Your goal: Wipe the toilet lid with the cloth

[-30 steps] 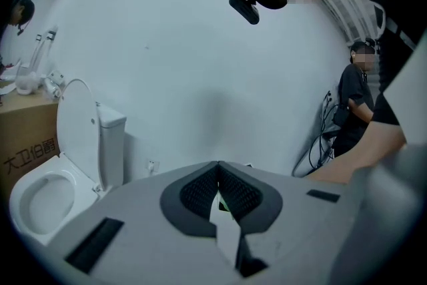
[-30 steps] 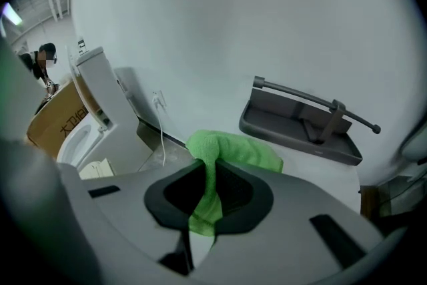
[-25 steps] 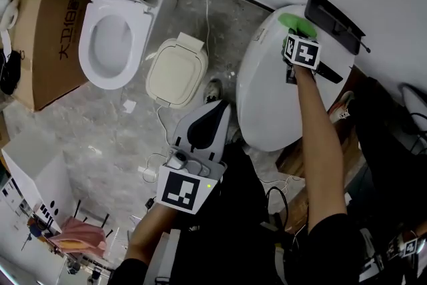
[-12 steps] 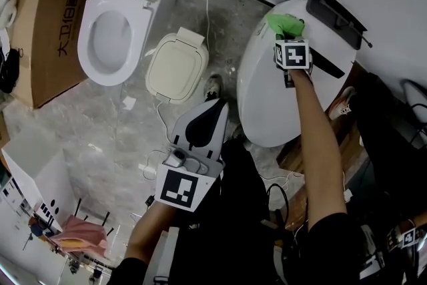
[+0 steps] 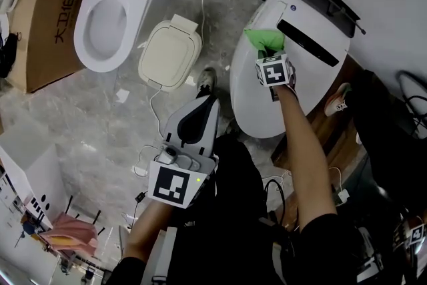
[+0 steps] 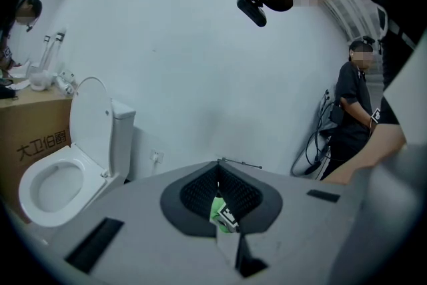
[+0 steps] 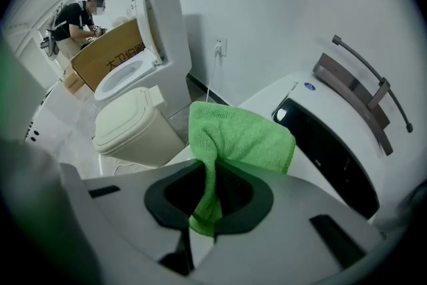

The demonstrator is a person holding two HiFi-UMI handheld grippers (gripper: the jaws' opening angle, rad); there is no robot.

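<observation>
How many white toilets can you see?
2. An open white toilet stands at the upper left; a closed white toilet is at the right, under the green cloth.

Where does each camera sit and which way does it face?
Head view: on the head, steeply down at the toilet lid; both forearms, left gripper, right gripper show.
Left gripper view: on that gripper, facing the wall and open toilet; its shut jaws show.
Right gripper view: on that gripper, across the lid; jaws clamp the green cloth.
Shared: cloth, in head and right gripper views.
</observation>
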